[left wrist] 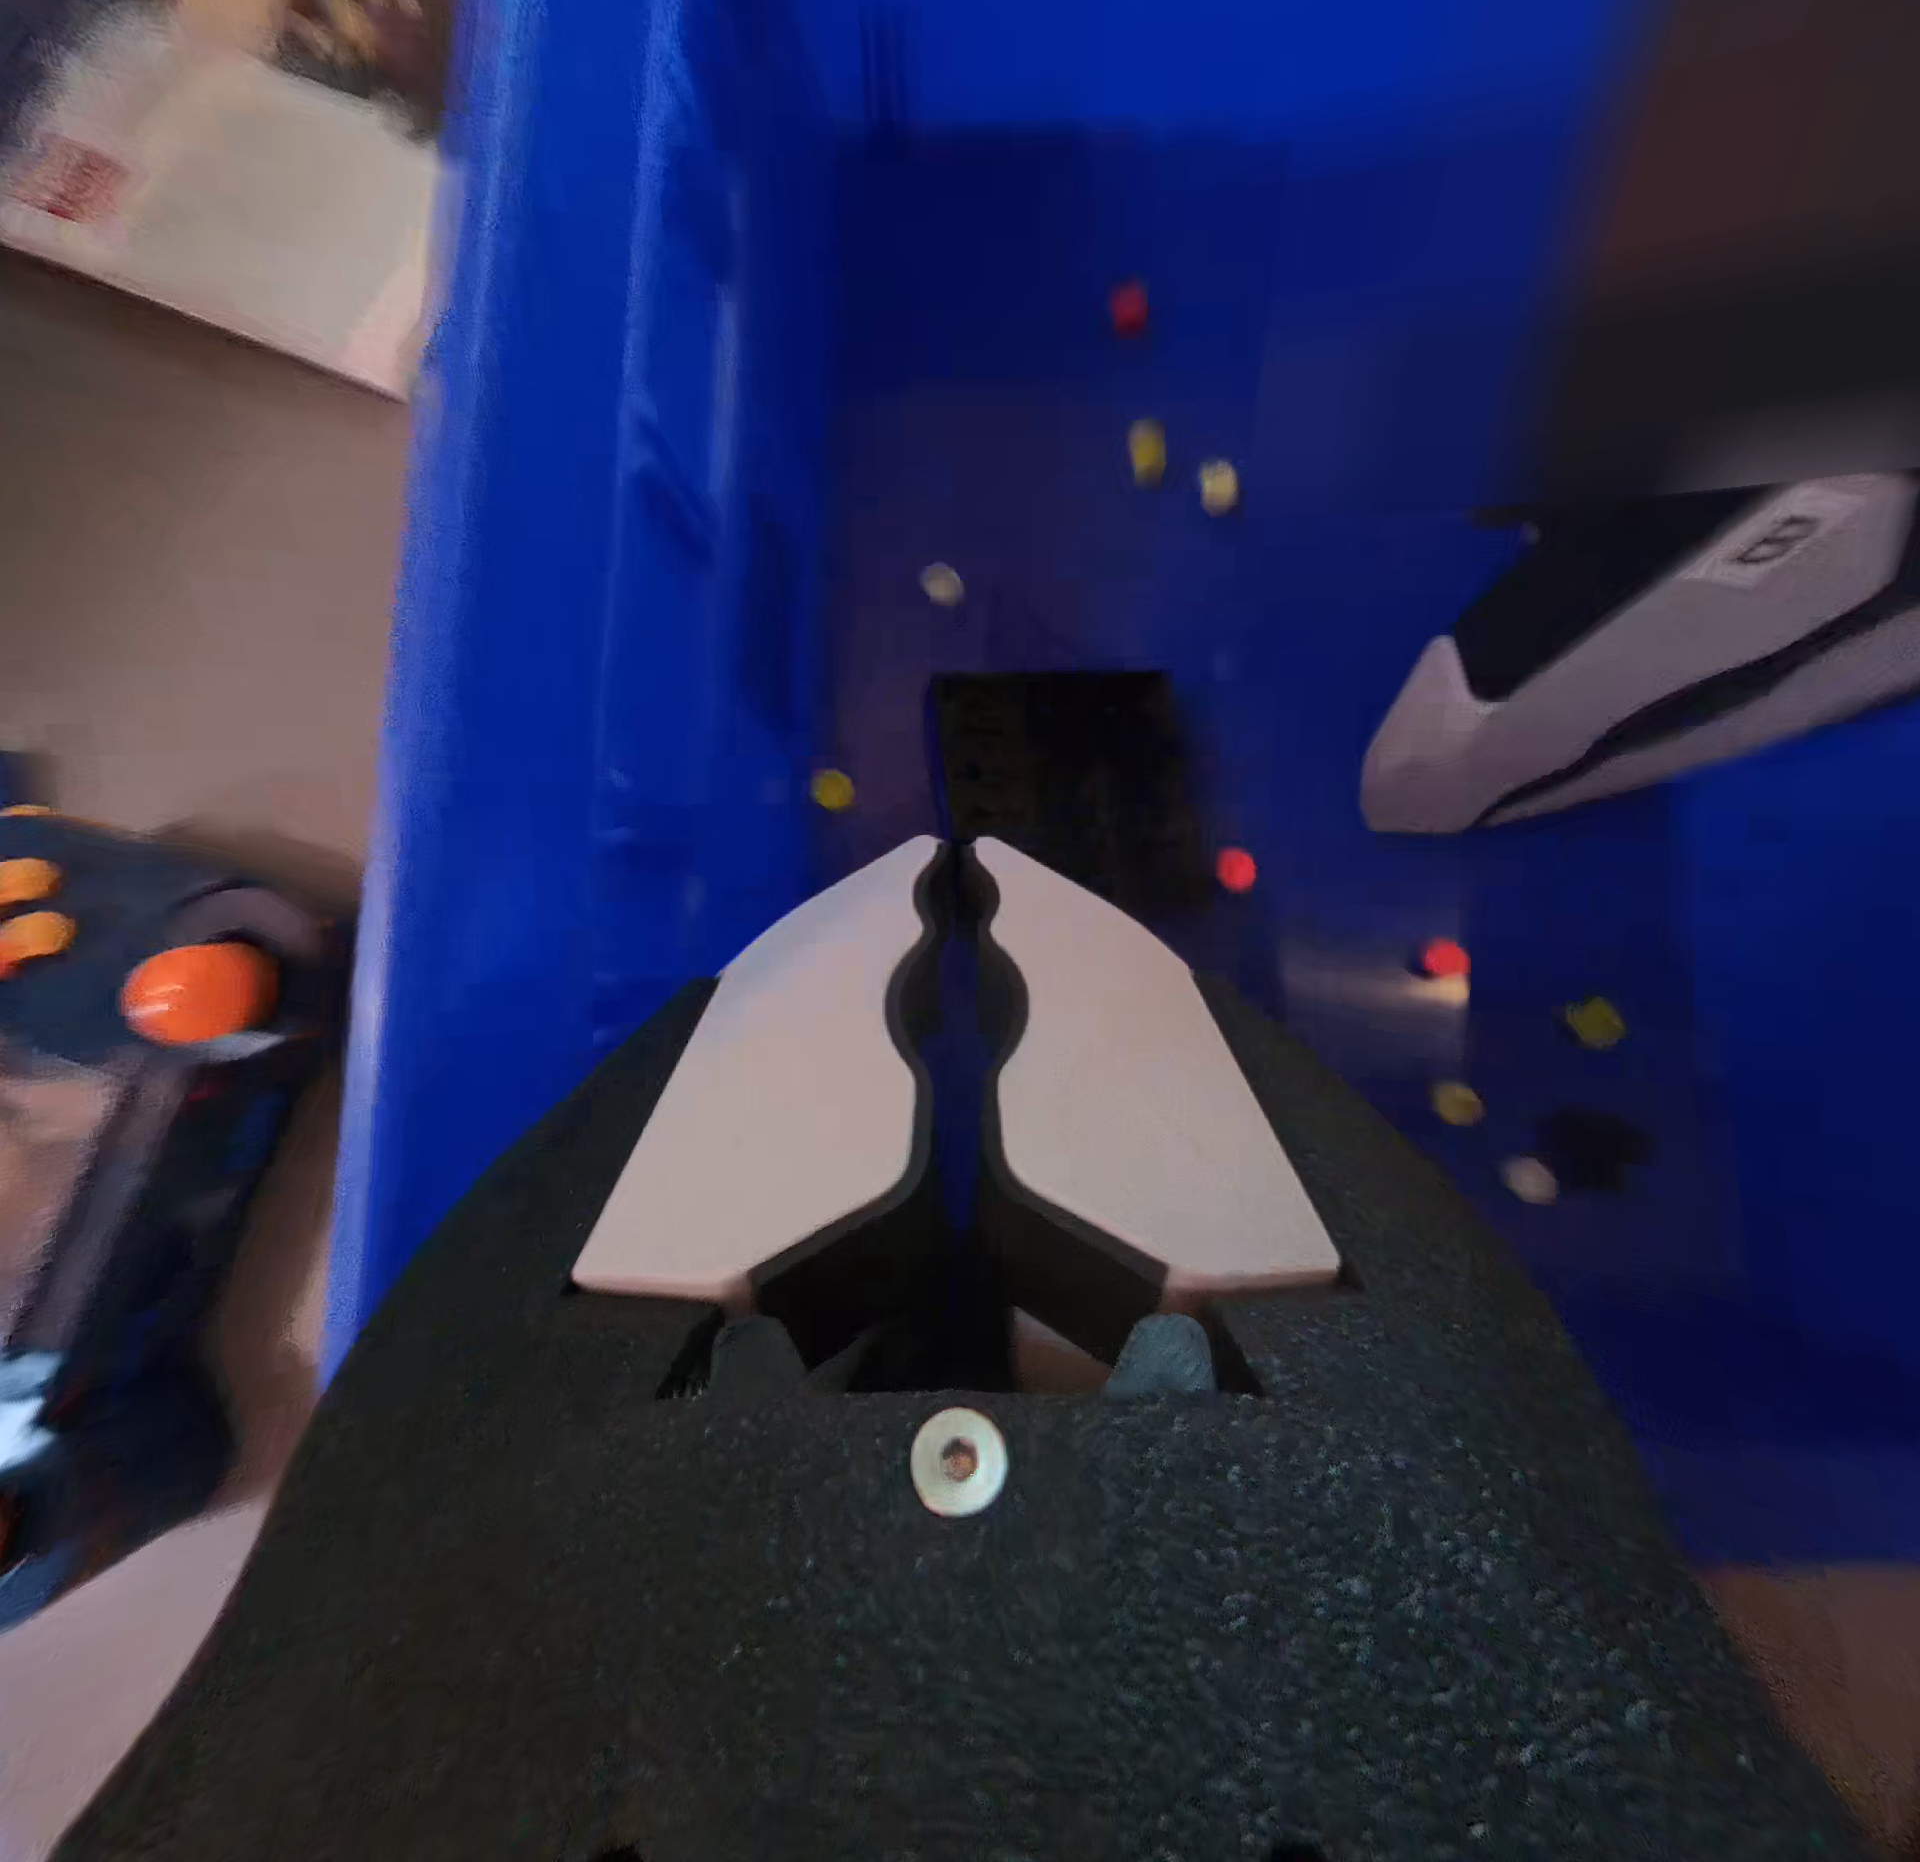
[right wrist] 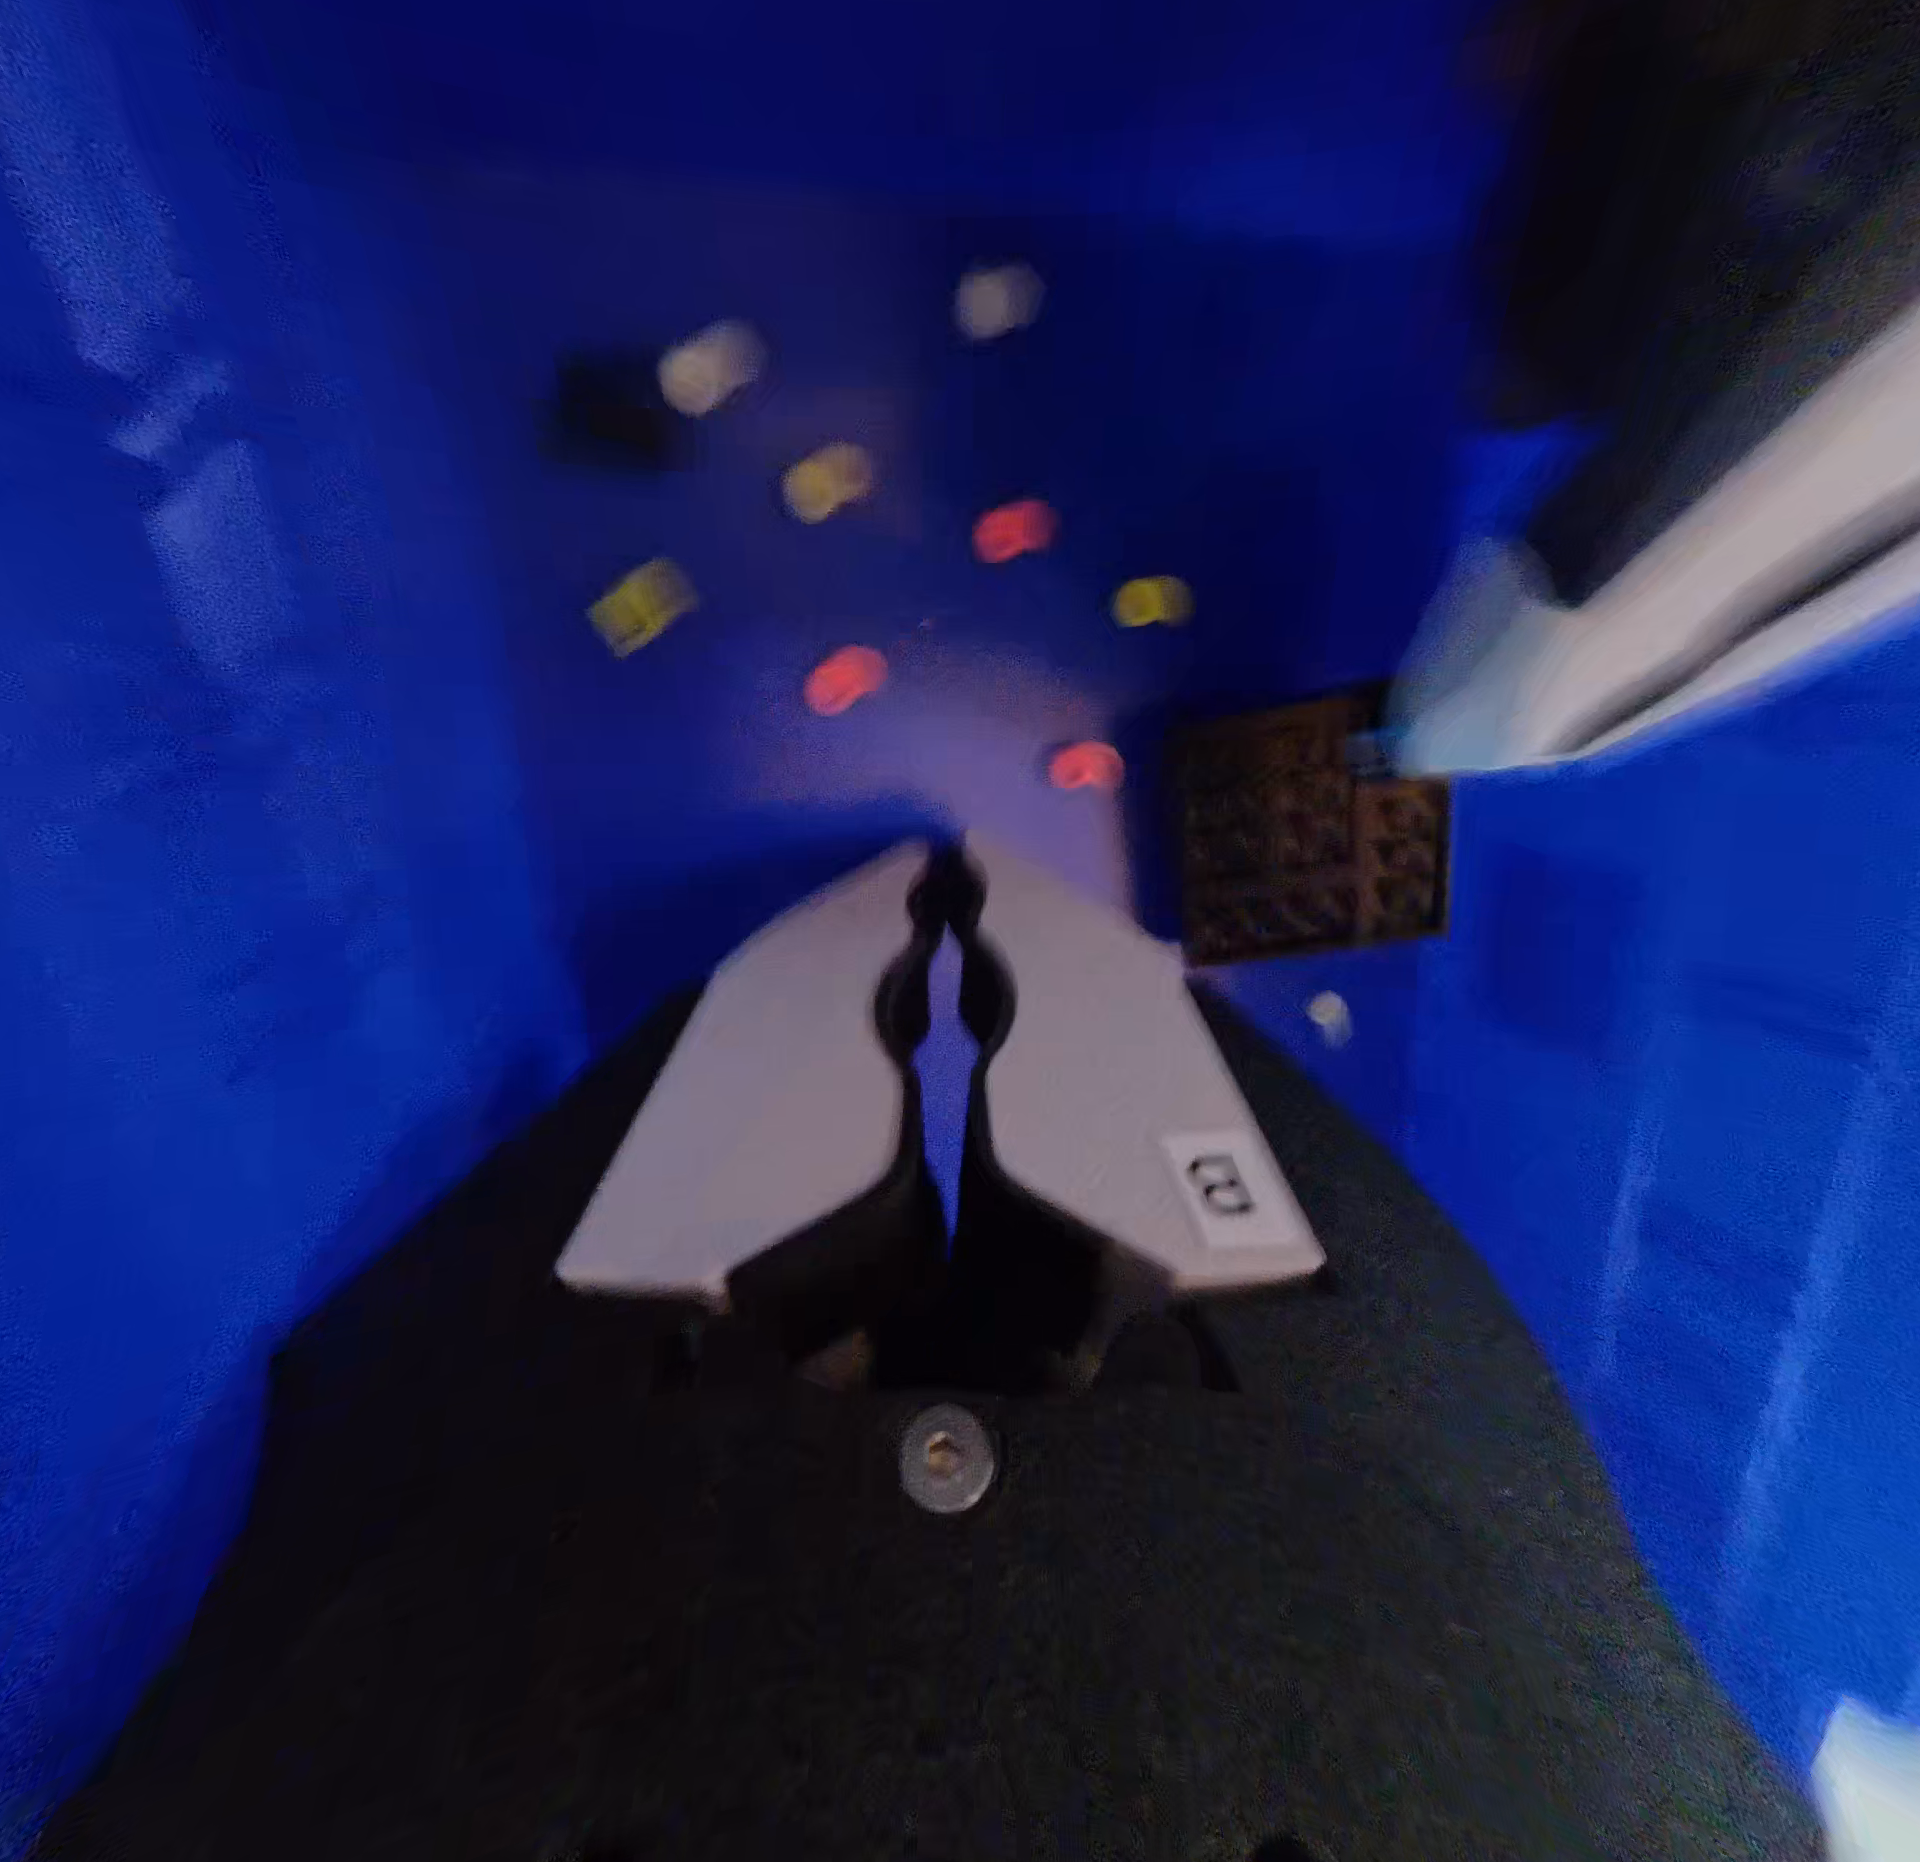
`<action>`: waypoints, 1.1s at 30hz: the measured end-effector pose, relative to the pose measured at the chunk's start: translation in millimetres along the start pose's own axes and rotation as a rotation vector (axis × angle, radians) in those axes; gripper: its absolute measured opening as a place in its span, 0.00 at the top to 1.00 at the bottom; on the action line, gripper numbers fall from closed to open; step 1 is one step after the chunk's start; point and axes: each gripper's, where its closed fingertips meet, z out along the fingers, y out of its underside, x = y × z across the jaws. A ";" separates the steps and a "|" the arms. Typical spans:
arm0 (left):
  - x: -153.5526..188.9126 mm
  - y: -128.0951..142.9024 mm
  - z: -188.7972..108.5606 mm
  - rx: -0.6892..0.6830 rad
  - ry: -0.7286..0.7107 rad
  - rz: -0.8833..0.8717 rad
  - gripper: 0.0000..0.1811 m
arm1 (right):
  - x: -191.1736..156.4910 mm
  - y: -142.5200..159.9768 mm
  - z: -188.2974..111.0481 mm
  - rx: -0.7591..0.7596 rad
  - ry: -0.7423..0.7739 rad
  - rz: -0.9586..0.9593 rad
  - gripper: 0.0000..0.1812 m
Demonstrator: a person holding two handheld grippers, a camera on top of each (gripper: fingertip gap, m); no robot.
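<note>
Both views look down into a deep blue bin (left wrist: 644, 565), also in the right wrist view (right wrist: 260, 773). On its floor lie several small red, yellow and white pieces, such as a red one (left wrist: 1235, 869) and a yellow one (left wrist: 831, 789); in the right wrist view a red one (right wrist: 1086, 766) lies nearest my fingertips. My left gripper (left wrist: 958, 848) is shut and empty, its tips over a black square plate (left wrist: 1049, 763). My right gripper (right wrist: 951, 858) is shut and empty above the floor. It also shows in the left wrist view (left wrist: 1621, 669), as the left gripper does in the right wrist view (right wrist: 1683, 628). Both views are blurred.
The black square plate with a fine pattern (right wrist: 1299, 825) lies on the bin floor at the right. Outside the bin's left wall are a cardboard box (left wrist: 208, 202) and a black tool with orange knobs (left wrist: 187, 991) on a beige surface (left wrist: 187, 586).
</note>
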 end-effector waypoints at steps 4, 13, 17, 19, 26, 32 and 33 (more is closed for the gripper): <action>31.0 -6.1 4.2 -0.012 0.085 0.140 1.00 | 31.5 -5.5 -32.7 0.081 0.226 -0.097 1.00; 33.1 -15.0 -6.9 0.088 0.180 0.113 1.00 | 47.4 14.3 -40.5 0.196 0.111 0.209 0.77; 40.0 -14.6 -7.3 0.100 0.165 0.203 1.00 | 43.6 10.5 -31.6 0.225 0.011 0.281 0.76; 43.5 -17.5 -9.4 0.122 0.168 0.236 1.00 | 42.9 8.6 -27.8 0.228 -0.002 0.291 0.75; 48.0 -15.7 -15.6 0.135 0.225 0.236 0.95 | 36.6 4.8 -21.9 0.213 0.038 0.119 0.89; 50.0 -10.5 -11.2 0.106 0.219 0.225 0.89 | 43.4 5.1 -22.4 0.158 0.150 -0.017 0.90; 49.8 -10.9 -11.0 0.112 0.214 0.230 0.91 | 44.3 4.0 -22.4 0.159 0.167 -0.034 0.90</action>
